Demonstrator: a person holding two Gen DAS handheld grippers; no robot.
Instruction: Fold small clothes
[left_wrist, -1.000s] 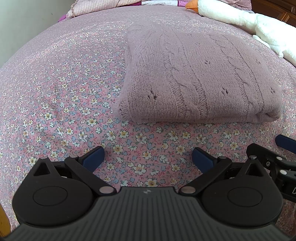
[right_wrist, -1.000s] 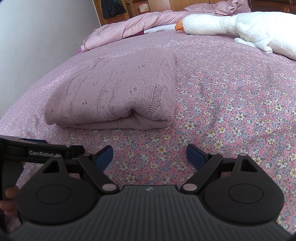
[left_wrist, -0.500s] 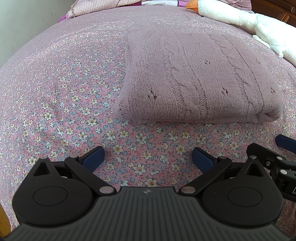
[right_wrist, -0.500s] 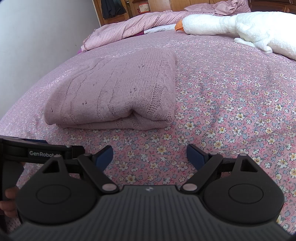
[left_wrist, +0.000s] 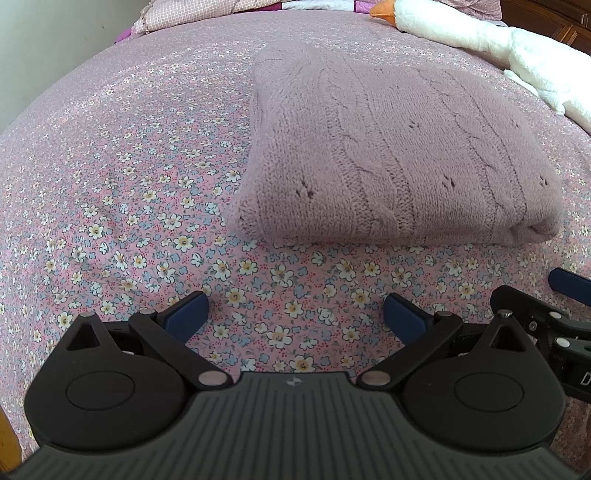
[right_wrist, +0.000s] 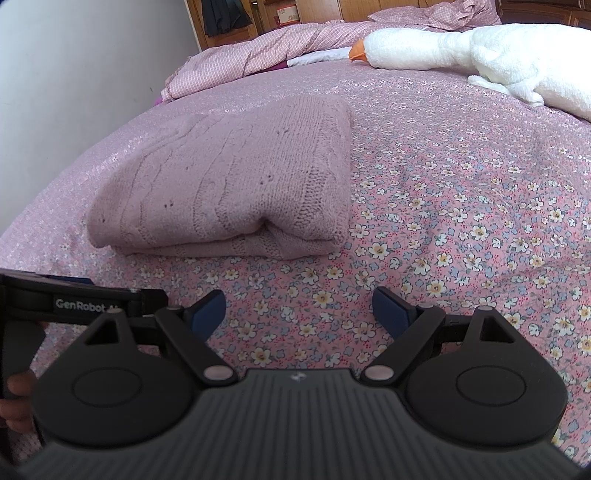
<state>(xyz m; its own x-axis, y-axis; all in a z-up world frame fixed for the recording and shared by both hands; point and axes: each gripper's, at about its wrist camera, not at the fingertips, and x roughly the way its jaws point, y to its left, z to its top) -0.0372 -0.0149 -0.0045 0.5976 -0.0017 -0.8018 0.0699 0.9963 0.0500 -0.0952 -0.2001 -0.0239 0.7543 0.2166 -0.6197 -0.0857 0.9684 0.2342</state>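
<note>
Sweater (left_wrist: 399, 158), folded, lies unmoved on the bed (left_wrist: 110, 147); near its front edge, left claw (left_wrist: 295, 314) and right claw (right_wrist: 299, 310) remain wide open, empty: folding apparently complete.

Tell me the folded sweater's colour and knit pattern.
Dusty mauve-pink sweater, cable-knit with small eyelets; clearest in the left wrist view.

My left view crops the plush goose (left_wrist: 480, 40) at the top right edge. The right claw (left_wrist: 569, 282) barely enters there. The sweater's (right_wrist: 229, 184) inner folded layers stay hidden from me.
</note>
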